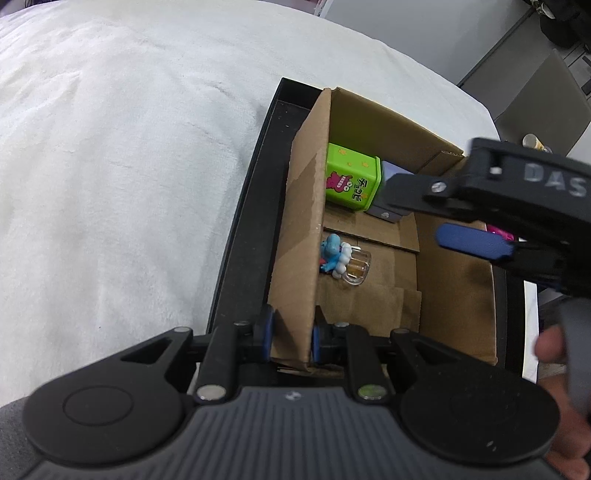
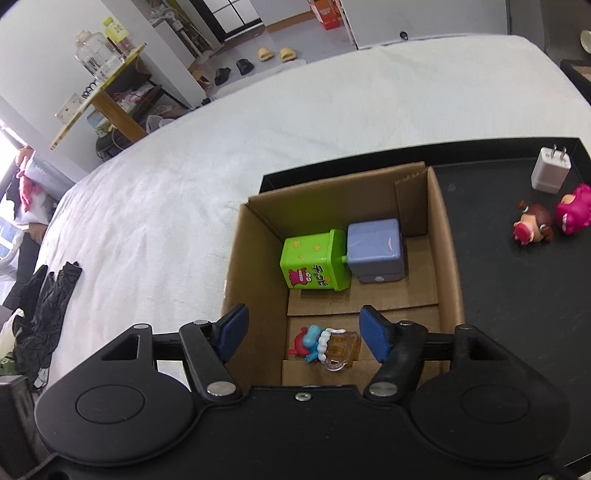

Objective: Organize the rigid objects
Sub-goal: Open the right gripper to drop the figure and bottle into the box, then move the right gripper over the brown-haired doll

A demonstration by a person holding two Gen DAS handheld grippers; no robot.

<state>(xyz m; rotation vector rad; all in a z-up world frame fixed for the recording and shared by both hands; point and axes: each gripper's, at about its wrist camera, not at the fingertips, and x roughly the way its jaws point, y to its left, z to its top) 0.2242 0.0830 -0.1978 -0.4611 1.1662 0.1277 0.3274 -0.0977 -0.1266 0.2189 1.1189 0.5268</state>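
Left gripper [image 1: 291,338] clamped on the near wall of the cardboard box [image 1: 303,206], which sits in a black tray [image 2: 517,295]. Inside: green tin [image 2: 314,260] touching a lavender box [image 2: 375,249], blue figure with clear mug [image 2: 325,343] nearer. Right gripper [image 2: 304,332] hangs above the figure, jaws apart, nothing gripped. Right on the tray: white charger [image 2: 548,170], two pink figures [image 2: 550,218].

A white cloth [image 2: 229,155] covers the surface. At its left edge lies a crumpled black garment [image 2: 44,314]. Behind stands a wooden shelf [image 2: 99,92] with a clear jar [image 2: 92,55] and a yellow-capped bottle [image 2: 118,33] on top. On the floor beyond — two pairs of slippers, one tan [image 2: 275,54], one black [image 2: 232,71] — and farther off, an orange box [image 2: 328,14].
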